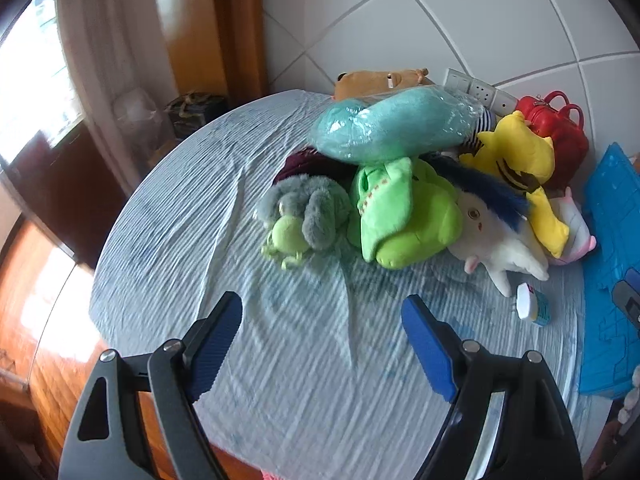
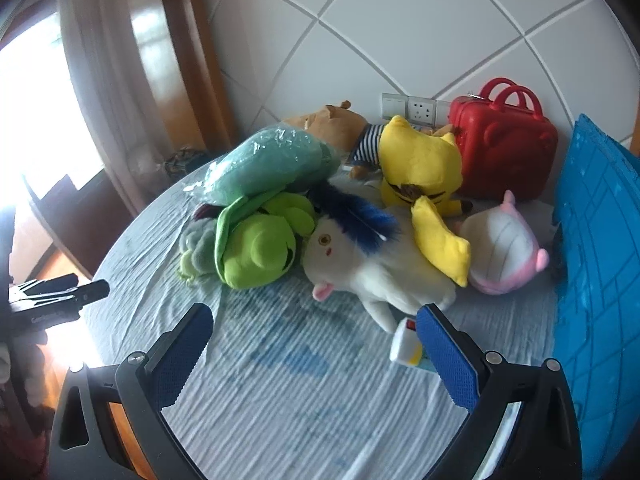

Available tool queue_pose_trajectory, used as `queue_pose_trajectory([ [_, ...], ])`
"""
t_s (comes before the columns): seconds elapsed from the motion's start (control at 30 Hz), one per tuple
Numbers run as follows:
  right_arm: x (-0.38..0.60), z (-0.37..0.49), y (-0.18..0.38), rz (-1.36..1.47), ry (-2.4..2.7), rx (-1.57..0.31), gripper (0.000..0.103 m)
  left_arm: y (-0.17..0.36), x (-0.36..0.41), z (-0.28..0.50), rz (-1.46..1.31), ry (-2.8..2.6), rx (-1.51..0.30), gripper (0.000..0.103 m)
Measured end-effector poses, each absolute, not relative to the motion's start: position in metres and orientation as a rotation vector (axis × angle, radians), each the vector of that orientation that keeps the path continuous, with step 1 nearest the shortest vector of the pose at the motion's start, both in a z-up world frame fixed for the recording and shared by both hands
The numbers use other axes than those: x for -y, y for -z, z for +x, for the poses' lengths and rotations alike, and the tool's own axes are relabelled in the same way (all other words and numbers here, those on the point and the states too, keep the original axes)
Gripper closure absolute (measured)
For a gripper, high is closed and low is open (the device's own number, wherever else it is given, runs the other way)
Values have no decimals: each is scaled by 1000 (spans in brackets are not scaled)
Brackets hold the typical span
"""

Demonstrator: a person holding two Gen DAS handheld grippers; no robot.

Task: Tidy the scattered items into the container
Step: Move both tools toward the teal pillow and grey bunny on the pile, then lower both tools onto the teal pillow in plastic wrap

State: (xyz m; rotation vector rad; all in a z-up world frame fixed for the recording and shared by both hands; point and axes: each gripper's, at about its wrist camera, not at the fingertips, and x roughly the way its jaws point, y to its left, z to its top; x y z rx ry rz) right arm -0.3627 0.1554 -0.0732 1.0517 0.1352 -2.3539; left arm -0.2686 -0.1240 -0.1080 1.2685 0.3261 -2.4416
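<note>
A heap of plush toys lies on the blue-sheeted bed (image 1: 280,360): a teal plush in plastic wrap (image 1: 392,124), a green frog (image 1: 404,216), a grey plush (image 1: 308,208), a white plush with blue hair (image 1: 492,236), a yellow plush (image 1: 520,160), a pink-white plush (image 2: 504,248) and a brown bear (image 2: 332,124). A small white-capped jar (image 1: 534,304) lies by the white plush. A blue crate (image 2: 596,280) stands at the right. My left gripper (image 1: 322,320) is open and empty, short of the pile. My right gripper (image 2: 316,336) is open and empty; its right finger stands beside the jar (image 2: 406,346).
A red toy case (image 2: 504,148) stands against the tiled wall by the sockets (image 2: 416,110). The bed's left edge drops to a wooden floor (image 1: 44,320). A curtain and window are at the left. The left gripper's body (image 2: 52,300) shows at the right wrist view's left edge.
</note>
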Motion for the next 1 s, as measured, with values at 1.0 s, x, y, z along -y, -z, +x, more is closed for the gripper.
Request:
queue_pose_trajectory([
  [1.0,25,-551,61,1259,2570,22,0,117,291,-532,1532,2702,-396,21],
])
